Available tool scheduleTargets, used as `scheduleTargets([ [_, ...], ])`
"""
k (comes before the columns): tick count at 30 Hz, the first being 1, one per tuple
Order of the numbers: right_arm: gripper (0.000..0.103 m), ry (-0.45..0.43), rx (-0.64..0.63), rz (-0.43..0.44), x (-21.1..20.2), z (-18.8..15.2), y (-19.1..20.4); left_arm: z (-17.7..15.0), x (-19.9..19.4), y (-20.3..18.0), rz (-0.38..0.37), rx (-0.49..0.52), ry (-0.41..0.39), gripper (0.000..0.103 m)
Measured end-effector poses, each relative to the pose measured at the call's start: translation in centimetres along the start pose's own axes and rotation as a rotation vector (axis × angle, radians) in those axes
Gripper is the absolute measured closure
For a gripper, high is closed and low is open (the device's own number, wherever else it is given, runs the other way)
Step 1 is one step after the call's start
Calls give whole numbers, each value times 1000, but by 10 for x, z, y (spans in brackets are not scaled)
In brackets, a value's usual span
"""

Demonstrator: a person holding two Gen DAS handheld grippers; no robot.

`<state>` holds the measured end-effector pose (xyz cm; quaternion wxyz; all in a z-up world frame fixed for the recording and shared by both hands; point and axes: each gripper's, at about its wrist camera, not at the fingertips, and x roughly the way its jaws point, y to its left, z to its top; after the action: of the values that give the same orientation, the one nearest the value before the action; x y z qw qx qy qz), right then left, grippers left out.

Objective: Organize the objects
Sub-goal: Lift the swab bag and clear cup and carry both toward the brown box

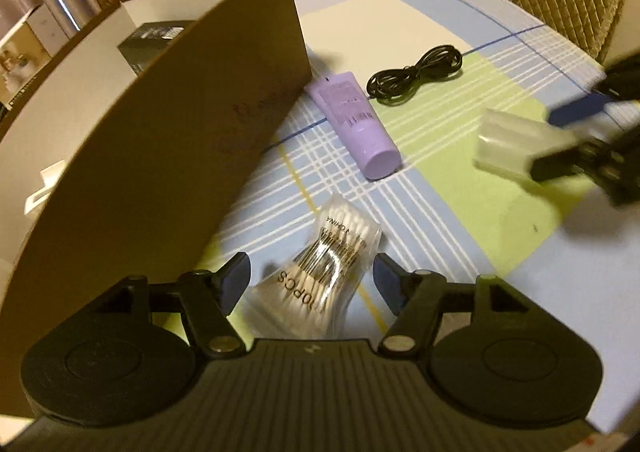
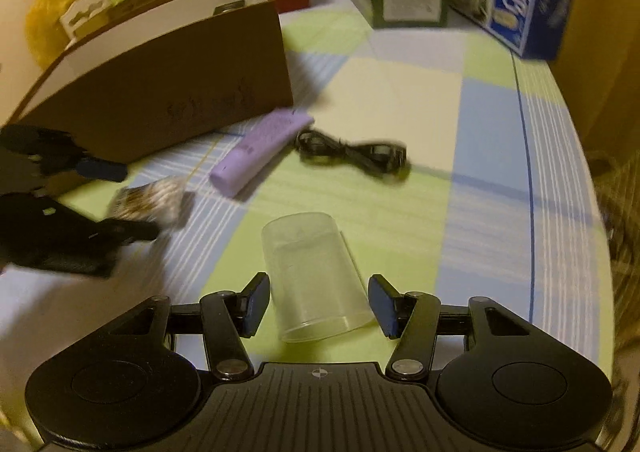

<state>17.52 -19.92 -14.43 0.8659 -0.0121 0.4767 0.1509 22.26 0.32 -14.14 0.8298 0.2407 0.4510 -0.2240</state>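
Checked tablecloth (image 2: pixel 400 100) ahead; my right claw (image 2: pixel 318 306) gapes around a clear plastic cup (image 2: pixel 316 280), my left claw (image 1: pixel 312 280) around a bagged cotton-swab pack (image 1: pixel 320 268). Squeezing could squirt either sideways.

Both views sit low and close over the tabletop (image 1: pixel 460 212), each looking forward along its own fingers. The left wrist camera faces across the cloth with the cardboard box (image 1: pixel 180 140) filling its left side (very near), and catches the right hand-held gripper (image 1: pixel 576 140) at its right edge. The right wrist camera looks toward the same box from farther off. Both share the purple tube (image 2: pixel 260 150) and the black cable (image 2: pixel 352 154).
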Motion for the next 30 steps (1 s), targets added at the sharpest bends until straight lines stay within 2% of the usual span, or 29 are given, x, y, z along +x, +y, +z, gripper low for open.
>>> scheduleTargets([
  [1, 51, 5, 11, 9, -4, -4, 1, 1, 3, 1, -17, -4, 12, 44],
  [4, 51, 6, 12, 20, -12, -15, 7, 3, 4, 7, -92, -81, 23, 71],
  [6, 50, 4, 8, 20, -15, -19, 10, 3, 4, 7, -96, -135, 36, 75],
  [8, 44, 4, 10, 18, -15, -21, 11, 2, 2, 6, -82, -186, 54, 79],
  [12, 40, 5, -27, 5, -10, -18, 16, -7, -5, 4, -74, -284, 98, 80],
  [16, 40, 15, -77, 13, -1, -17, 24, -26, -18, 1, -61, -321, 117, 80],
  [18, 53, 41, -112, -2, 5, -18, 31, -37, -24, 3, -58, -343, 127, 81],
  [20, 53, 51, -129, 1, 8, -20, 36, -48, -31, 6, -51, -363, 134, 81],
  [26, 53, 88, -102, 84, 8, -16, 50, -62, -43, 14, -28, -415, 171, 85],
  [30, 53, 86, -59, 161, 0, -12, 57, -64, -54, 19, -22, -435, 155, 85],
])
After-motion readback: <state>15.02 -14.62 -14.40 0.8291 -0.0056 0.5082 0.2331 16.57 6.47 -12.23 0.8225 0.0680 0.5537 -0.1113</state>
